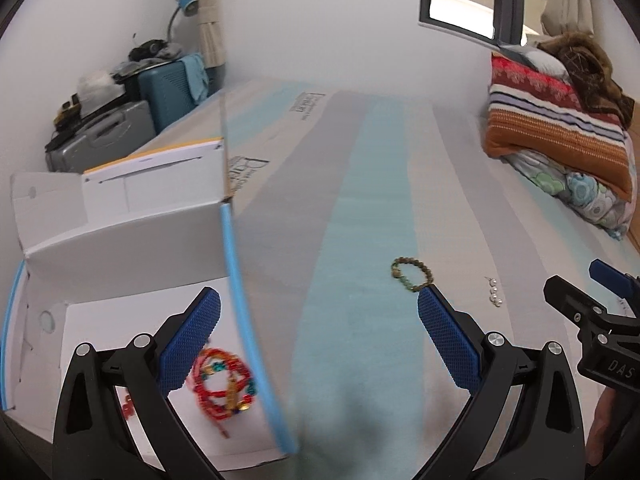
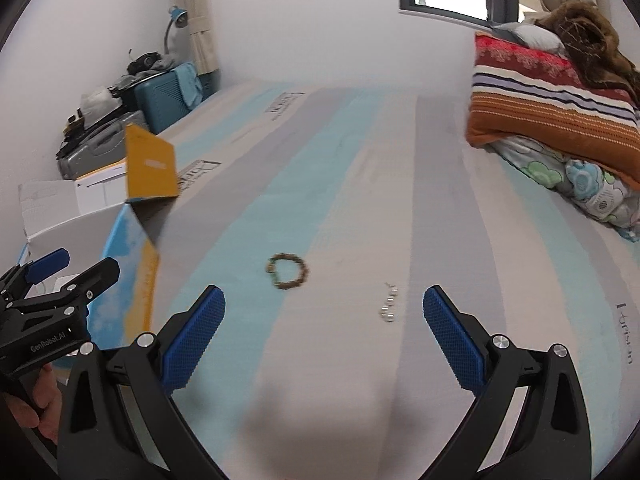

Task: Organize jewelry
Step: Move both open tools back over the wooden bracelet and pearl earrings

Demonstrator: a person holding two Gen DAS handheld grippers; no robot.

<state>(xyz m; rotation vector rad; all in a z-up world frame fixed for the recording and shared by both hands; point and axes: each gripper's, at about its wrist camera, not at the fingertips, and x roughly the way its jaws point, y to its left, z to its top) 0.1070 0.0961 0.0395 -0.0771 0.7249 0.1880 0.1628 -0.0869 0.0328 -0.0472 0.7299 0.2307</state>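
Note:
An open cardboard box (image 1: 132, 240) with a blue rim lies at the left on the striped mattress, and a red beaded bracelet (image 1: 224, 380) rests on its white floor. A brown-green bead bracelet (image 1: 412, 274) (image 2: 287, 271) lies on the turquoise stripe. A short string of pearls (image 1: 494, 292) (image 2: 388, 304) lies to its right. My left gripper (image 1: 320, 340) is open and straddles the box's right wall, holding nothing. My right gripper (image 2: 324, 328) is open above the mattress, short of the bracelet and pearls, also holding nothing. Each gripper appears at the edge of the other's view.
Folded striped blankets and a floral quilt (image 1: 560, 132) are stacked at the right by the window. Suitcases (image 1: 132, 120) with clutter and a blue desk lamp stand at the far left corner. The box's yellow flap (image 2: 150, 168) stands upright. A hand (image 2: 32, 408) grips the left handle.

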